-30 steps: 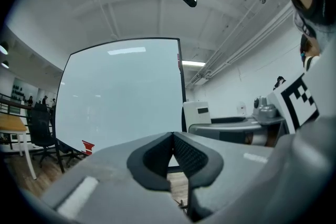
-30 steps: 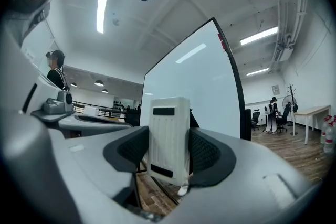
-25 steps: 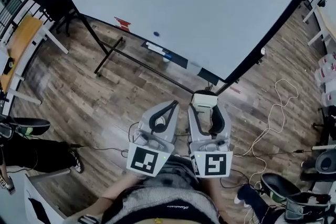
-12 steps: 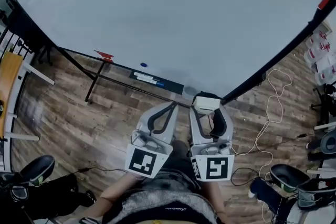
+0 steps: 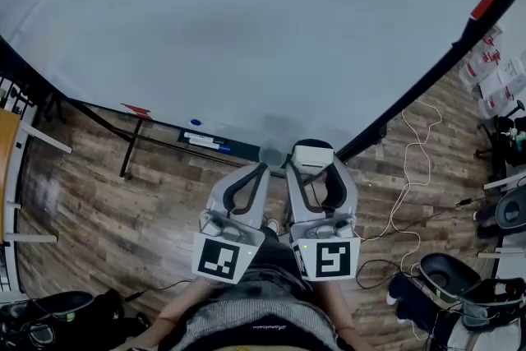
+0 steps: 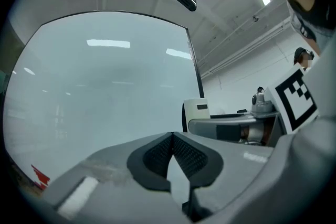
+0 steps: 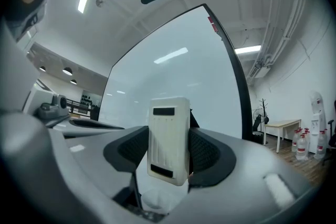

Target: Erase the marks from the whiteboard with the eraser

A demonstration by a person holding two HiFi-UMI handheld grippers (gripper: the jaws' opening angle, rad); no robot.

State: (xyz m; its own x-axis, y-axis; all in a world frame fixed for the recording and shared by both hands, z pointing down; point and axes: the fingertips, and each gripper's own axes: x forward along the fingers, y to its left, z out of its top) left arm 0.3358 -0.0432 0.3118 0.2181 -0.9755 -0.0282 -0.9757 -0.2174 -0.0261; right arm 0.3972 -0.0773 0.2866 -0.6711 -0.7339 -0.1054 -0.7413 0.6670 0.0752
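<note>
Pale board, grey grippers.
The whiteboard (image 5: 246,29) is grey-white, framed black; the eraser (image 7: 169,139) is cream with two dark bars. The left gripper (image 5: 251,177) and right gripper (image 5: 315,168) are light grey with black dimpled pads (image 6: 155,157) and black-and-white square markers (image 5: 219,256); the floor (image 5: 123,201) is brown wood-grain.

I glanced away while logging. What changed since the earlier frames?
The person moved closer to the whiteboard, which now fills more of the head view. The eraser now appears near its lower edge. Unchanged: the right gripper clamps the eraser, and the left gripper is shut and empty.
</note>
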